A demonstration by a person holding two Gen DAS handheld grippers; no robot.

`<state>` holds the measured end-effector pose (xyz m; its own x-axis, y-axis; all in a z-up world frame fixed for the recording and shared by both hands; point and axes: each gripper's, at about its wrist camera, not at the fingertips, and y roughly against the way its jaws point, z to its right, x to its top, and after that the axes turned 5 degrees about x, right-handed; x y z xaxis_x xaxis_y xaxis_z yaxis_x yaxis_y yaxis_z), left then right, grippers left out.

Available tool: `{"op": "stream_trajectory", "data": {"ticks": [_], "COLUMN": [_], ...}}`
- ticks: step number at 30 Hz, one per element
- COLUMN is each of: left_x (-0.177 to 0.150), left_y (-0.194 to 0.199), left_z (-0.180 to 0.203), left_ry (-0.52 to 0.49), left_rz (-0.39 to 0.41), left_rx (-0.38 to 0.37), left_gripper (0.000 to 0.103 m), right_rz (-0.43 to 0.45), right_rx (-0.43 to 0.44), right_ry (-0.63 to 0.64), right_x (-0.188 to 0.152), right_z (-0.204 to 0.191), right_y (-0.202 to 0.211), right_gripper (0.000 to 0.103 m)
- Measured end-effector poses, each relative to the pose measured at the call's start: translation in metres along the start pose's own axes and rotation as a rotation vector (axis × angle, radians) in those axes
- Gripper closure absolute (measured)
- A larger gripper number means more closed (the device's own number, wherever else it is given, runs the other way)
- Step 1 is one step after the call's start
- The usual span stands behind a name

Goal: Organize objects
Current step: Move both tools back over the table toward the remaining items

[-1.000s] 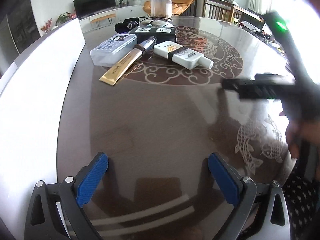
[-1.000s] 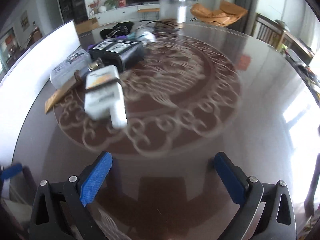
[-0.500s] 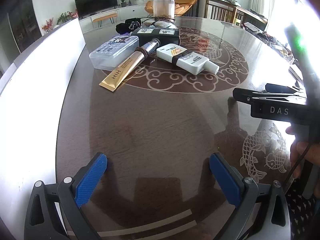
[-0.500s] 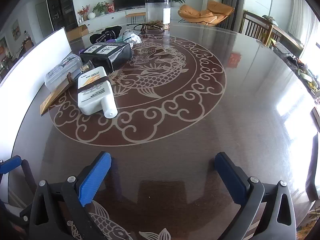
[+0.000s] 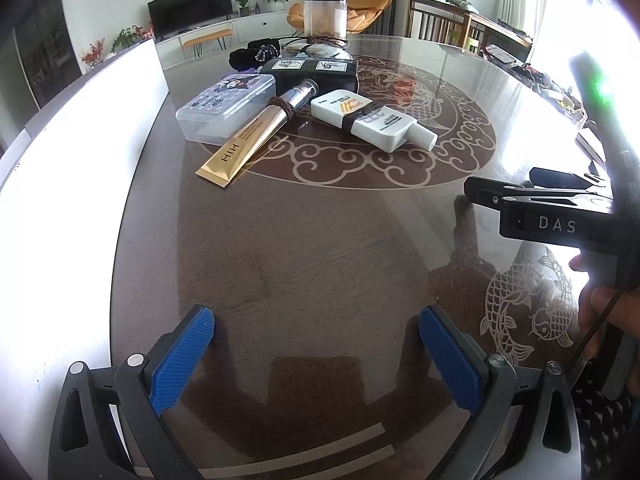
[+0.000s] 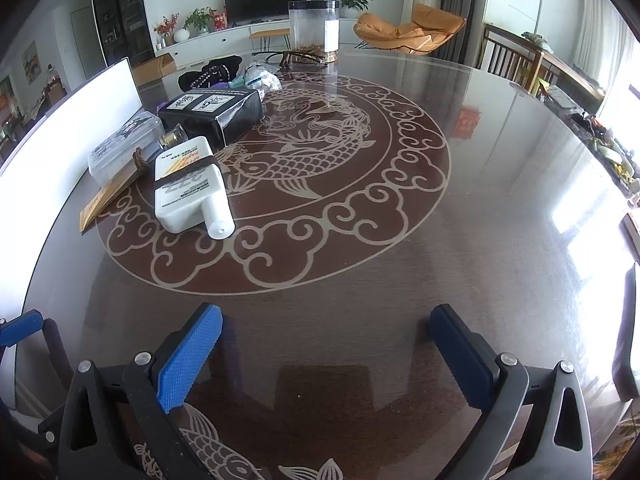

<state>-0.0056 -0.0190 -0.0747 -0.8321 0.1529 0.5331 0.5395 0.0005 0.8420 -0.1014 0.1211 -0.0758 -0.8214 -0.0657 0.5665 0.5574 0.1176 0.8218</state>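
A white bottle (image 5: 372,120) with a brown band lies on the round table (image 5: 320,240). Beside it lie a gold tube (image 5: 256,140), a clear plastic box (image 5: 226,108) and a black box (image 5: 312,72). The same bottle (image 6: 188,184), tube (image 6: 108,196), clear box (image 6: 120,144) and black box (image 6: 212,112) show at the left of the right wrist view. My left gripper (image 5: 316,352) is open and empty near the table's front edge. My right gripper (image 6: 326,356) is open and empty, also well short of the objects. The right gripper's body (image 5: 560,216) shows at the right of the left wrist view.
A tall clear jar (image 5: 324,16) stands at the table's far side, with dark items (image 5: 256,52) and cords near it. A white panel (image 5: 80,140) runs along the table's left edge. Chairs (image 6: 516,64) stand beyond the table at the right.
Both grippers have drawn back slightly toward the table's front edge and steadied. The right gripper's body has shifted a little right in the left wrist view. The objects have not moved.
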Motion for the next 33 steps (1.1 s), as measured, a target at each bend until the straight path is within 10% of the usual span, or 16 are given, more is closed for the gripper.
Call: {"op": "stream_trajectory", "data": {"ticks": [33], "left_x": [-0.005], "left_y": [0.0025], "left_z": [-0.001], "left_ry": [0.004], "left_rz": [0.051], "left_rx": [-0.004], "left_gripper": [0.0], "right_rz": [-0.05], "right_rx": [0.028], "right_ry": [0.001], "right_x": [0.0083], "right_z": [-0.0027], "right_y": [-0.0019], "right_gripper": [0.0]}}
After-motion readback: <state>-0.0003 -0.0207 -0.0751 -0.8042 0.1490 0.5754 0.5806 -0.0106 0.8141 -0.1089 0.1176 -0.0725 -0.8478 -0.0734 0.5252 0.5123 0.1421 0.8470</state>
